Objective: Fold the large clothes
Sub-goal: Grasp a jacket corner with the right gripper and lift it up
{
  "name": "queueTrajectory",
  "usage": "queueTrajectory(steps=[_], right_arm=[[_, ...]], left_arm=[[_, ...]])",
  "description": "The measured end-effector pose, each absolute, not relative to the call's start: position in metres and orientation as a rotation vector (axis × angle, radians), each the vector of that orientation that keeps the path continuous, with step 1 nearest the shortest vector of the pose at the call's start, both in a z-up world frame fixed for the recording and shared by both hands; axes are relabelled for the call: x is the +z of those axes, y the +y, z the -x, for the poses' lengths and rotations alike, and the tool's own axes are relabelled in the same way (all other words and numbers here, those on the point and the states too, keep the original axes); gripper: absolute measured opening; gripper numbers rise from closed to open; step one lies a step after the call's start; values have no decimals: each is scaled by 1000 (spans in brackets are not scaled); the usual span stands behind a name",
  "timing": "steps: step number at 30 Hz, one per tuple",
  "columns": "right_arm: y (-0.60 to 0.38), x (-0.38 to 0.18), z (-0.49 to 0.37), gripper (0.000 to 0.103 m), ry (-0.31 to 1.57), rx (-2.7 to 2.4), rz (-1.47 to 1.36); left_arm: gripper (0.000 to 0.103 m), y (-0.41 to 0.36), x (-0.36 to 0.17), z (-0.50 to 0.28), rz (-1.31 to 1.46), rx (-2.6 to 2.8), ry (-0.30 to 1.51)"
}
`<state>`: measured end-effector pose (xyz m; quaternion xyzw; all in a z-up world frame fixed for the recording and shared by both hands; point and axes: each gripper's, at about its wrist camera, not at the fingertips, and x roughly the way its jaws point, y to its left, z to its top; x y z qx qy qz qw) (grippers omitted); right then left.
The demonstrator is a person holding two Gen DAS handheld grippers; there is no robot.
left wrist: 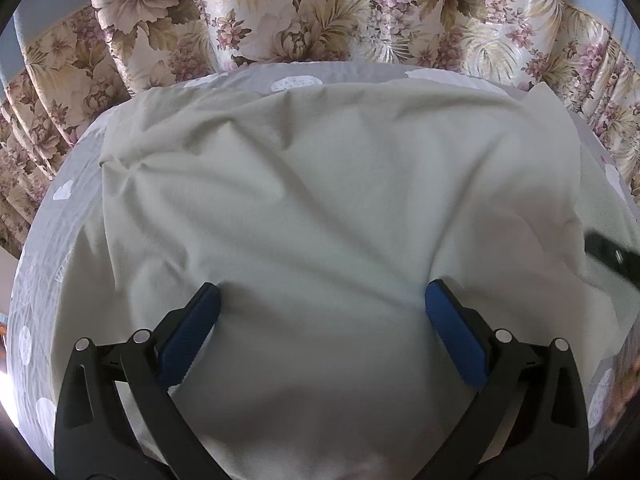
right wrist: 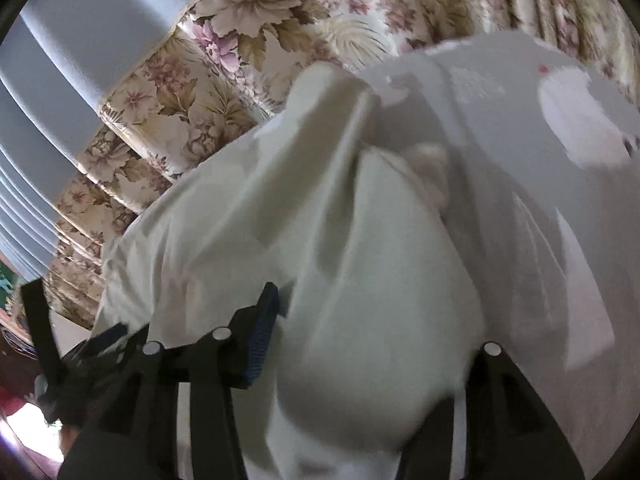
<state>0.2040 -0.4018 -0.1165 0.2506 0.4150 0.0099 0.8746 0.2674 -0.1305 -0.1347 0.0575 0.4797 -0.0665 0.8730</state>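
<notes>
The pale cream garment [left wrist: 320, 184] is seen spread over a grey bed sheet [left wrist: 60, 216] printed with white shapes, covering most of it, with floral curtains [left wrist: 280, 12] hanging behind the far edge. In the left wrist view the cloth is shown lying fairly flat, creased diagonally, its far edge running side to side near the sheet's back border. One corner [left wrist: 544, 96] at the far right is seen turned up.

The left gripper [left wrist: 320, 300] is held pointing down at the near middle of the cloth. Its blue pads [left wrist: 452, 332] are set wide apart, with only flat fabric between and beneath them; nothing is pinched.

In the right wrist view, which is blurred, the garment [right wrist: 360, 240] is seen raised into a bunched ridge running away from the camera toward the curtains. The right gripper [right wrist: 372, 316] is placed at the near end of that ridge, with cloth filling the gap between its fingers. Only the left blue pad [right wrist: 262, 332] is visible; the other finger is hidden by fabric, so whether the cloth is actually clamped cannot be told.

The raised fold is judged to lie straight ahead of the right gripper, which is much the nearer hand to it. A dark piece of that gripper [left wrist: 608, 254] is seen at the right edge of the left view.
</notes>
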Motion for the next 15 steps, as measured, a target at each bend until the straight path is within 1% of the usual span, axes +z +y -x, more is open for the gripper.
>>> queueTrajectory(steps=[2,4,7,10,15], right_arm=[[-401,-118,-215,43,872,18,-519],[-400,-118,-216,31,864,15,-494],[-394,-109,-213,22,841,29,-428],[-379,-95,-211,18,825,17,-316],[-339,-62,-206,16,778,-6,-130]], left_arm=[[100,-130,-135,-268,-117,-139,1006],[100,-132,-135,-269,-120,-133,1007],[100,-134,-136,-269,-130,-127,1012],[100,-135,-136,-272,-135,-125,1029],[100,-135,-136,-272,-140,-124,1031]])
